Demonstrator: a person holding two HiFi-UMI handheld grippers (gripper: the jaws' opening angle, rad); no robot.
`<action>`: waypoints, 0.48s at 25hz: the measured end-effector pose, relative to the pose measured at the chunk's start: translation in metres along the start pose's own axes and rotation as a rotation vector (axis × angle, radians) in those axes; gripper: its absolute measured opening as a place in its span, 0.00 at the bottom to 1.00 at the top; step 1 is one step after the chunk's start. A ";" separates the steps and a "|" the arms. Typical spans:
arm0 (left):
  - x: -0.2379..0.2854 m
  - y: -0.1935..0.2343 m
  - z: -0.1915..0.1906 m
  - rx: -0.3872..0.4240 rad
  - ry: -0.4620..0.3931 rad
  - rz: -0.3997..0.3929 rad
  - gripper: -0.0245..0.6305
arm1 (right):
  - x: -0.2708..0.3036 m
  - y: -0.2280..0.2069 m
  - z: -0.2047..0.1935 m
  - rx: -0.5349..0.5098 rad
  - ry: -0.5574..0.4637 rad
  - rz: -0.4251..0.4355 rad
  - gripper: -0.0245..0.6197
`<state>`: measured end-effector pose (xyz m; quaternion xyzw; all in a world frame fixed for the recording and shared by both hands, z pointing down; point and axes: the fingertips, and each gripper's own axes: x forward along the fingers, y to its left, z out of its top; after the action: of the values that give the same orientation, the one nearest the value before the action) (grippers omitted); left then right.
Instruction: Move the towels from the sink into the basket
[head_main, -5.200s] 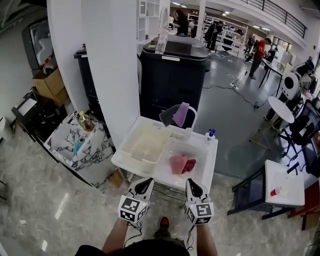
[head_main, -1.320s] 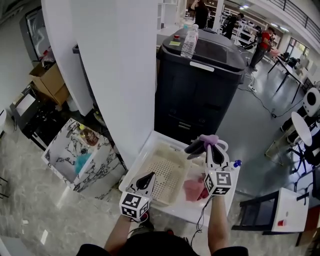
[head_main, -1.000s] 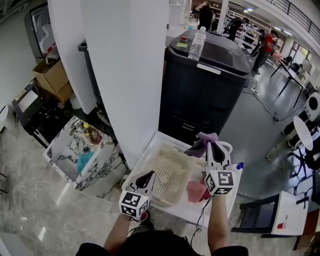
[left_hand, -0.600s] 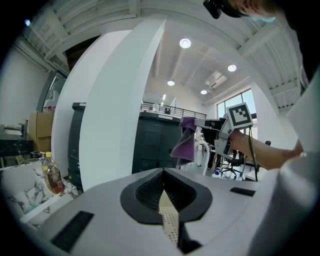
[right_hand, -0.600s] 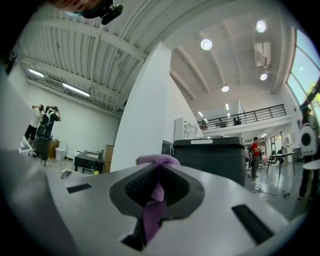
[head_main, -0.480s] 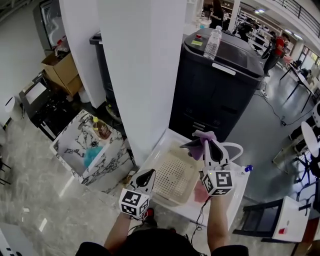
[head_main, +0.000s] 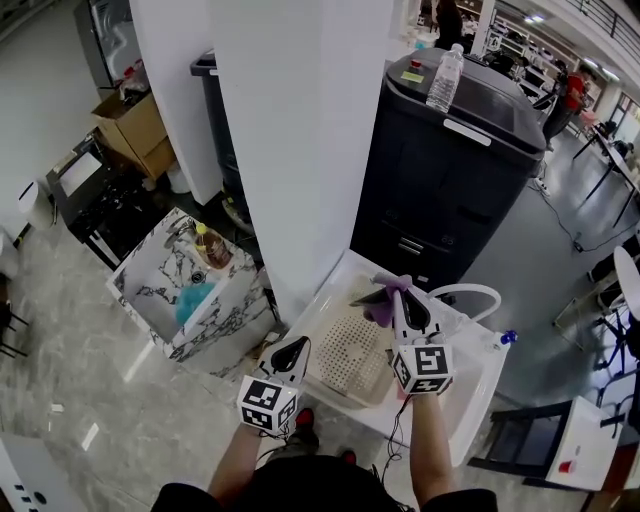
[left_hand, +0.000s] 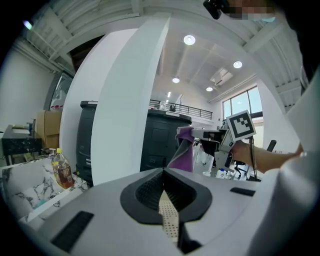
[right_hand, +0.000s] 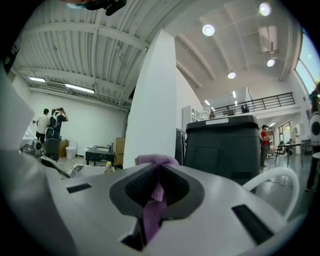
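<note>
My right gripper (head_main: 398, 296) is clamped on the purple towel (head_main: 381, 306), its jaws nearly together with the cloth pinched between them. The right gripper view shows this best: a tuft bunches over the tips and a strip trails down through the gap. The head view shows where the towel is, above the far edge of the cream basket (head_main: 340, 356), which sits in the left part of the white sink (head_main: 472, 415). My left gripper (head_main: 294, 345) is at the basket's near edge. Only the left gripper view shows its jaws pressed together with nothing in them. That view also catches the towel from the side, hanging from the right gripper with its lower end hidden behind my own gripper's body.
</note>
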<state>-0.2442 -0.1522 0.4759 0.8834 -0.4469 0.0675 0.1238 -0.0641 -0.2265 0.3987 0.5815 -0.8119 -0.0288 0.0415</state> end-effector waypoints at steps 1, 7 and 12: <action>0.000 0.001 -0.002 -0.002 0.004 0.003 0.04 | 0.001 0.003 -0.008 0.003 0.015 0.005 0.10; 0.002 0.003 -0.011 -0.010 0.030 0.005 0.04 | 0.003 0.015 -0.056 0.040 0.110 0.026 0.10; 0.006 0.002 -0.019 -0.021 0.044 0.003 0.04 | 0.003 0.025 -0.096 0.062 0.191 0.050 0.10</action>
<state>-0.2430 -0.1524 0.4963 0.8798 -0.4459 0.0823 0.1425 -0.0787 -0.2212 0.4961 0.5620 -0.8191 0.0531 0.1016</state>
